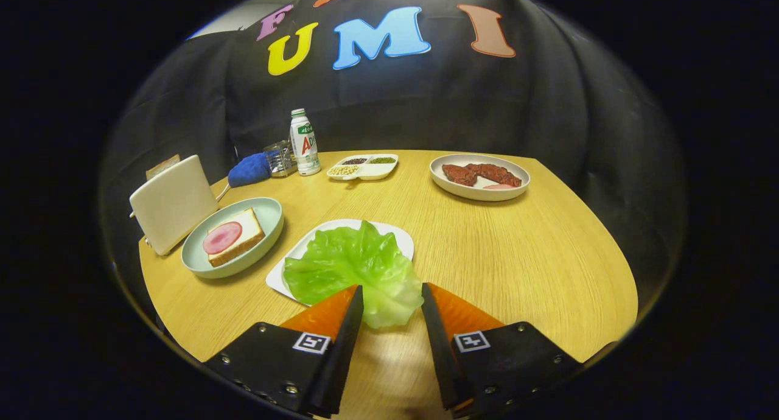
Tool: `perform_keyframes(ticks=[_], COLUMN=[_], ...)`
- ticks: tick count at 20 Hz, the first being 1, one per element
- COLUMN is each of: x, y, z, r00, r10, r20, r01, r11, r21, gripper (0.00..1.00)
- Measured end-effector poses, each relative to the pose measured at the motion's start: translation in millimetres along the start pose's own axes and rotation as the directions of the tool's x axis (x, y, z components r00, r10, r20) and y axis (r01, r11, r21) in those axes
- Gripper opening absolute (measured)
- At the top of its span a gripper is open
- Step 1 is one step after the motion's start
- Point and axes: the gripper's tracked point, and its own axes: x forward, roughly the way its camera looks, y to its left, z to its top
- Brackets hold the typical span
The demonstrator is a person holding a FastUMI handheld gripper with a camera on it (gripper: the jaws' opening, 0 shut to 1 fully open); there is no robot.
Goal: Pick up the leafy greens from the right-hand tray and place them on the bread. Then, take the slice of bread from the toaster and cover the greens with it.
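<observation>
Jaws spread around lettuce leaf (353, 265) edge, plated bread (236, 236) and toaster (172, 203) left, meat plate (480, 178) beyond

We see a pale wood-grain tabletop (487, 255), honey yellow with fine lines. The leafy greens (353, 268) are bright, veined lime green on a white tray (398, 234). To the left, a mint-green plate (268, 216) carries the bread (246, 225), white with a tan crust, topped by a pink round slice (222, 237). The toaster (173, 204) is cream, with a brown bread slice (162, 165) in it. At the far side we see a blue mitt (249, 169), a white bottle (304, 143) with green and red markings, a white divided dish (363, 166) of dark, green and yellowish grains, and a cream plate (481, 192) of dark red meat (481, 174). The claw (392, 298) stands apart, each black body bearing a black-and-white square marker (311, 343).
</observation>
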Motion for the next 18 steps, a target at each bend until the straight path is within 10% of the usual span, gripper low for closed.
perform_keyframes(ticks=[1,4,5,18], x=[3.9,-6.5,26.2,-36.5], y=[2.8,1.8,6.4,32.7], z=[-0.7,11.4,-2.0,54.0], r00=[1.0,0.998,0.997,0.979], r10=[0.024,0.063,0.073,0.093], r20=[-0.017,0.009,-0.001,0.182], r01=[-0.023,-0.064,-0.072,-0.088], r11=[0.998,0.992,0.99,0.996], r21=[0.051,0.107,0.123,-0.033], gripper=[0.36,0.28,0.02,0.01])
